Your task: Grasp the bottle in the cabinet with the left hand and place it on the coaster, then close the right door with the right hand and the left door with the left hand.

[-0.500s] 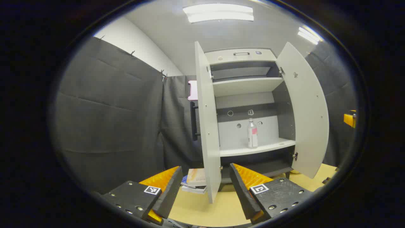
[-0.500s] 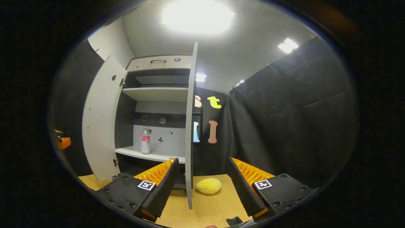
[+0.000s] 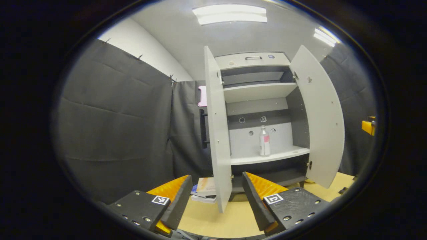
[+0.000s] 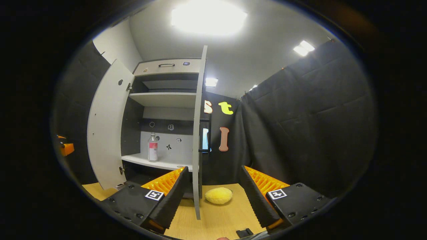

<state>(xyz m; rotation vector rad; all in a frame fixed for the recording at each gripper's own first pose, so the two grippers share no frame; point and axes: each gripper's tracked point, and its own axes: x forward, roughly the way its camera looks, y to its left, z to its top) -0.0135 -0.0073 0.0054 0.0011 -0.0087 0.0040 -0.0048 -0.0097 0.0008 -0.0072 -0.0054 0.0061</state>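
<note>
In the left gripper view, the left gripper [image 3: 215, 203] sits at the bottom centre of the frame with its two fingers spread wide apart and nothing between them but the wooden table [image 3: 233, 220]. Just past the fingers, the bottom corner of the cabinet's left door [image 3: 217, 133] hangs over the table, seen nearly edge-on and running up the middle of the frame. To the left of that door, low in the frame, a small stack of books [image 3: 204, 190] lies on the table. Farther back, right of centre, the cabinet [image 3: 258, 91] stands with both doors swung out; the right door [image 3: 322, 116] fills the right part of the frame. The bottle [image 3: 264, 141] stands upright on the lower shelf [image 3: 270, 155], a little right of centre, well apart from the gripper. At the far right edge a small part of the other tool shows.

In the right gripper view, the right gripper [image 4: 213, 200] is at the bottom centre, its fingers also spread apart and empty. Between and just beyond them a yellow sponge-like lump [image 4: 218, 195] rests on the table [image 4: 213, 220], and a small black object [image 4: 245, 232] lies at the bottom edge. The right door [image 4: 197, 133] stands edge-on in the middle of the frame, its lower corner over the table. Left of it the open cabinet [image 4: 166, 100] shows the bottle [image 4: 152, 147] upright on the lower shelf [image 4: 156, 162], in the left half of the frame, with the left door [image 4: 106, 126] beyond at far left.
</note>
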